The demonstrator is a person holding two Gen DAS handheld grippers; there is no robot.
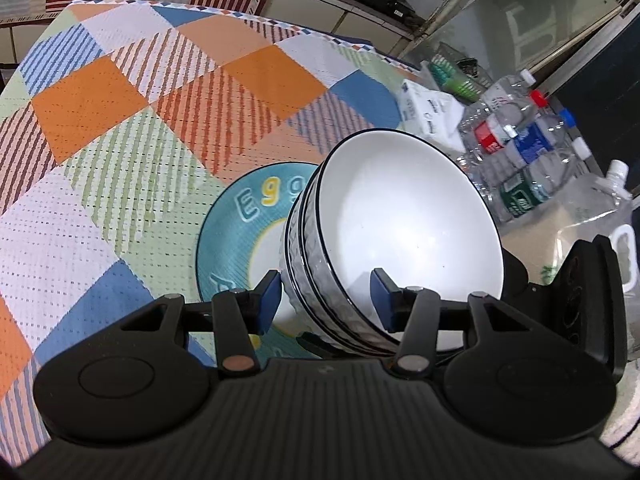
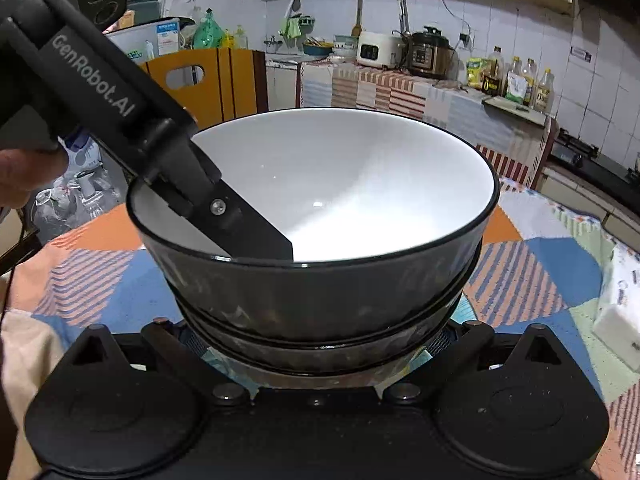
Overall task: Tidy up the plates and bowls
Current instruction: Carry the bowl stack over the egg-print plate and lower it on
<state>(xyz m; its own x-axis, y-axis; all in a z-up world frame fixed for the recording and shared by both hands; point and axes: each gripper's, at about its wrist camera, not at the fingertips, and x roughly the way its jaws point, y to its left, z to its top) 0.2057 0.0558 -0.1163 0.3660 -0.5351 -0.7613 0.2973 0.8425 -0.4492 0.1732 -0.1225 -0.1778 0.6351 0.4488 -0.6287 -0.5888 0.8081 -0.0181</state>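
A stack of white bowls (image 1: 400,216) with black rims hangs tilted just above a teal plate (image 1: 236,236) lettered "Egg". My left gripper (image 1: 327,300) is shut on the stack's wall, one blue pad outside and one inside the top bowl. In the right wrist view the same stack of bowls (image 2: 320,184) fills the frame, and the left gripper's finger (image 2: 244,224) reaches down into it. My right gripper (image 2: 320,336) clasps the lower bowls from outside. Its fingertips are hidden behind them.
The table (image 1: 120,120) wears a checked orange, blue and white cloth. Several water bottles (image 1: 520,152), a tissue pack (image 1: 428,112) and a large clear jug (image 1: 600,220) crowd its right side. A person's hand (image 2: 24,176) shows at the left.
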